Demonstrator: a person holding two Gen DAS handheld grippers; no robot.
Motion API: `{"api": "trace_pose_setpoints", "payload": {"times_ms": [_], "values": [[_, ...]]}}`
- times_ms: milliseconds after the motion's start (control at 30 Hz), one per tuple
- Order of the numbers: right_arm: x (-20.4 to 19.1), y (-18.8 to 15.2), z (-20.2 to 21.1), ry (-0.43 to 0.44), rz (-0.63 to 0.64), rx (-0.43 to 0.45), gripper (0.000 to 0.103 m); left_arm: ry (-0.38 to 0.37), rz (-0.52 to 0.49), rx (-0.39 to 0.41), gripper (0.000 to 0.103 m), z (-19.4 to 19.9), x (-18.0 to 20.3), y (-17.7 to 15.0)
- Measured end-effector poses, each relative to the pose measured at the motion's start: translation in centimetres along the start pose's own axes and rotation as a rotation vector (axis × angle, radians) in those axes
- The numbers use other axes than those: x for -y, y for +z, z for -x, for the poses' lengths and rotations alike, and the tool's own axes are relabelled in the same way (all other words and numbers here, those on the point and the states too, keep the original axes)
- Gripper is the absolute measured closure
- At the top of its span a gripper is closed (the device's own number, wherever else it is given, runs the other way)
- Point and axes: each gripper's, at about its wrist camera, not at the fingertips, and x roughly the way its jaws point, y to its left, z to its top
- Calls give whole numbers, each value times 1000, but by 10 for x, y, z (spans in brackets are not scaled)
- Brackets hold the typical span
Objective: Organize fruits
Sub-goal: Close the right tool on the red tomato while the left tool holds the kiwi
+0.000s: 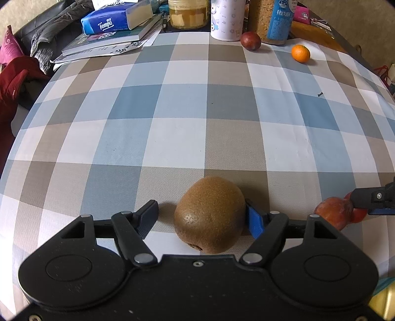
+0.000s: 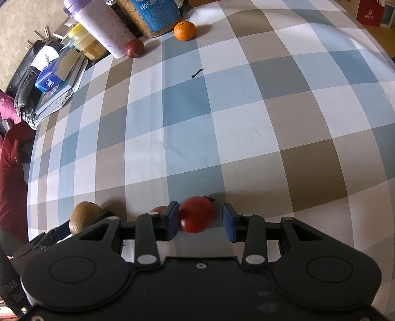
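Lived-in home, likely a dining or living room. Table [image 1: 197, 103] under a blue, grey and beige checked cloth; far edge crowded with a Tempo tissue pack [image 1: 108, 21], stacked books [image 1: 111, 37], food jars [image 1: 188, 13] and a patterned canister [image 1: 227, 19]. Dark leather sofa [image 1: 32, 32] beside it, clothes [image 1: 14, 79] heaped on top.

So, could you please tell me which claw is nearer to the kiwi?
Left. The left claw straddles the kiwi, which lies between its open jaws; the right claw sits beside it, around a red fruit.
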Motion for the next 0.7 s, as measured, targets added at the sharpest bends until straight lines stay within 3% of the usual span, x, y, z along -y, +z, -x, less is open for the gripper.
{"api": "trace_pose_setpoints", "payload": {"times_ms": [233, 700], "values": [[6, -6, 5, 5, 14, -41, 62, 0, -1, -2, 26, 0, 0, 1], [-1, -2, 1, -16, 22, 29, 59, 1, -1, -3, 26, 0, 0, 1]]}}
